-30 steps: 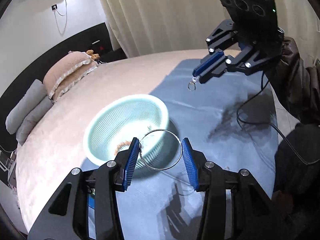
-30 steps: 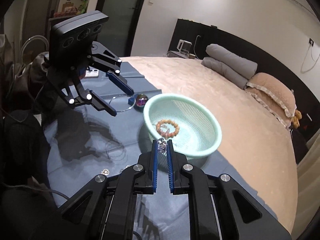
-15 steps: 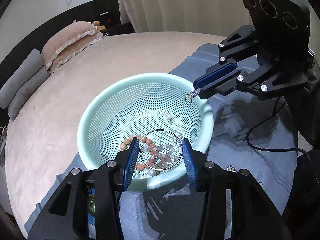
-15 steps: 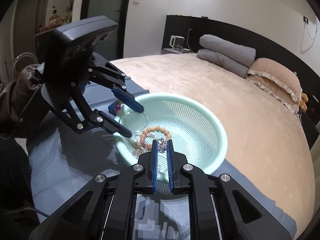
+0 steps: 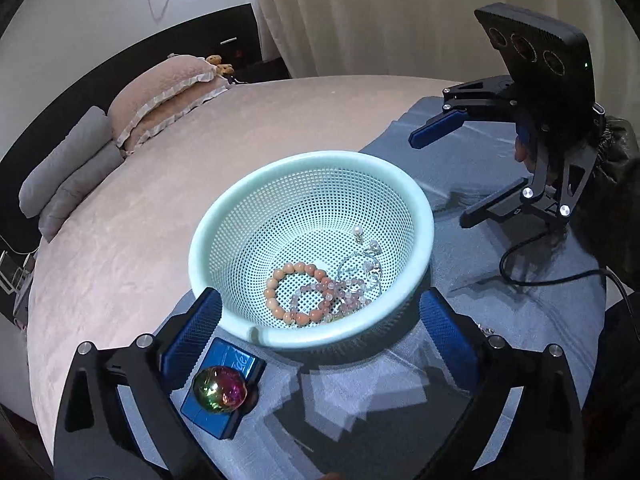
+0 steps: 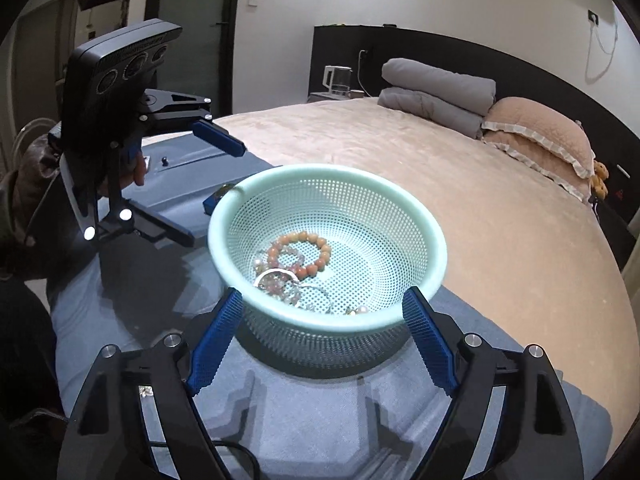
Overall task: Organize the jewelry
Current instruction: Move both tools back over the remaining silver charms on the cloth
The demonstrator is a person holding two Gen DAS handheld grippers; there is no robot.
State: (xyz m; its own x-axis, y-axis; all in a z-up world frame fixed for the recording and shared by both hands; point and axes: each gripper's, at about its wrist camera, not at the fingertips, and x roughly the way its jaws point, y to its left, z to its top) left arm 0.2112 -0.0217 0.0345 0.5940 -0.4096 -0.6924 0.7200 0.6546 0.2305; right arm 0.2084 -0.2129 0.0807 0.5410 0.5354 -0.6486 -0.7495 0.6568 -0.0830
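- Left gripper (image 5: 320, 320) is spread wide with nothing in it, and the right gripper (image 6: 322, 322) is the same: jaws far apart, empty. Both sit low at the near rim of the mint-green mesh basket (image 5: 224, 216), one on each side of it.
- The jewelry is right ahead of the fingers, down in the basket: a coral bead bracelet (image 5: 298, 270), a pale pink bead bracelet (image 5: 340, 290), a thin silver hoop (image 5: 360, 268) and a little pearl piece (image 5: 357, 231), all piled together.
- My worry: the basket is light plastic on soft bedding, so a bump from either finger could tip or slide it and dump the lot.
- Beads and hoop overlap, so I reckon they could tangle.
- Just below the left finger sits an iridescent ball (image 5: 218, 389) on a blue box (image 5: 236, 364), touching-close to the basket, easy to knock.
- Small bits of jewelry (image 6: 145, 390) lie on the blue cloth (image 6: 312, 412) by the right gripper's left finger; hard to tell what they are.
- A black cable (image 5: 560, 278) trails on the cloth off to the right, could snag.
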